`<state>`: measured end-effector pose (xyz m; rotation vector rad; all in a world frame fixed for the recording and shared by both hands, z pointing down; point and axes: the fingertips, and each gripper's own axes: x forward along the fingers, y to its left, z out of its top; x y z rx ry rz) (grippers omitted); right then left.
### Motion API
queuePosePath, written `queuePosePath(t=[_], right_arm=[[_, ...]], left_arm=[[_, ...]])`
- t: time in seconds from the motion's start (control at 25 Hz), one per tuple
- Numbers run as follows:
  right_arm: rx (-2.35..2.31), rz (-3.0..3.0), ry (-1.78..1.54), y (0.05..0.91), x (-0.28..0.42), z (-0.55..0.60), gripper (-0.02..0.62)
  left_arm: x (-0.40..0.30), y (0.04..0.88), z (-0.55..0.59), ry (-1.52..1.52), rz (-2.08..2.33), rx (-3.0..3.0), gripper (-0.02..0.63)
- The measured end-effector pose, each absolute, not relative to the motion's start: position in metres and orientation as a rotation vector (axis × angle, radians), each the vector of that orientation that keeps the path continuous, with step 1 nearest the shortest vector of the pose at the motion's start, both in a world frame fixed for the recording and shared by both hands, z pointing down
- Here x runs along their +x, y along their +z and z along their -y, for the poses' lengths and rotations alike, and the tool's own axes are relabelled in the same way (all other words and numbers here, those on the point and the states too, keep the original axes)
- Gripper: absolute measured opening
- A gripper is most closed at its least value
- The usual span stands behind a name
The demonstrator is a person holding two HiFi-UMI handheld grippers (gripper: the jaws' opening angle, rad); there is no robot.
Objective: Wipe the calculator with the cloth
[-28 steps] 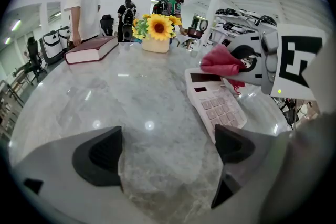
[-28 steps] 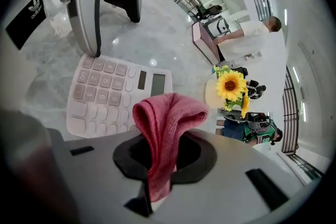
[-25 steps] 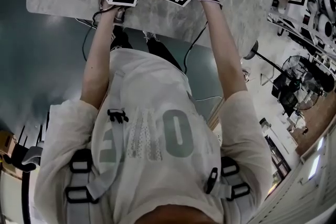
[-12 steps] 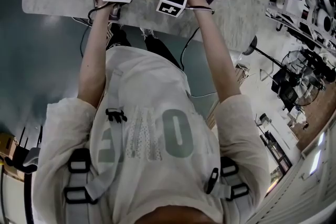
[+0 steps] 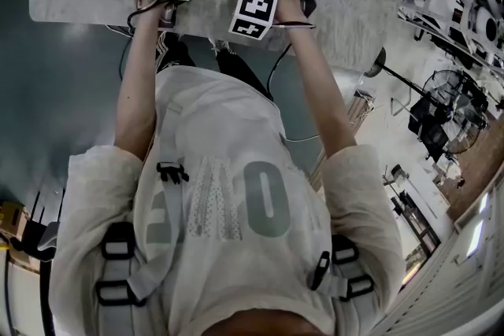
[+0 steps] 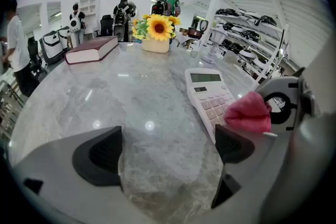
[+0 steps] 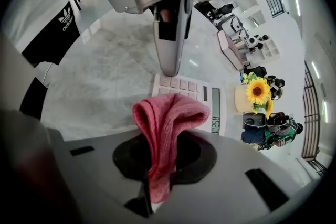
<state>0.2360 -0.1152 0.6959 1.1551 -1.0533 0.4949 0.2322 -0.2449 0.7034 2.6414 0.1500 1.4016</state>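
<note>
My left gripper (image 6: 167, 149): jaws apart, only bare marble worktop (image 6: 121, 97) between them. To the right, calculator (image 6: 209, 93), pink cloth (image 6: 248, 113) on its near end. Book (image 6: 92, 50) and sunflower pot (image 6: 156, 34) towards the far edge.

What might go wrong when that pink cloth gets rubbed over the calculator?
The calculator lies loose on the smooth table. The left gripper is open beside it, not holding it, so a rub may slide it. The right gripper pinches only a narrow fold of the cloth, which might pull free. The display shows digits, so rubbing may press keys.
</note>
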Motion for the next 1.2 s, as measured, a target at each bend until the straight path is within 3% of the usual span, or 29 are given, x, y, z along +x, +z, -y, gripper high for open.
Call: queuePosePath(t=[0.76,1.2], right_arm=[[1.128,1.139,0.533,0.697,0.213,0.106,0.055],[1.239,0.999,0.375,0.632,0.309,0.146,0.055]], left_arm=[[0.233,0.700,0.244,1.399,-0.156,2.639,0.537],[0.238,0.621,0.276,0.953,0.039,2.618,0.534]])
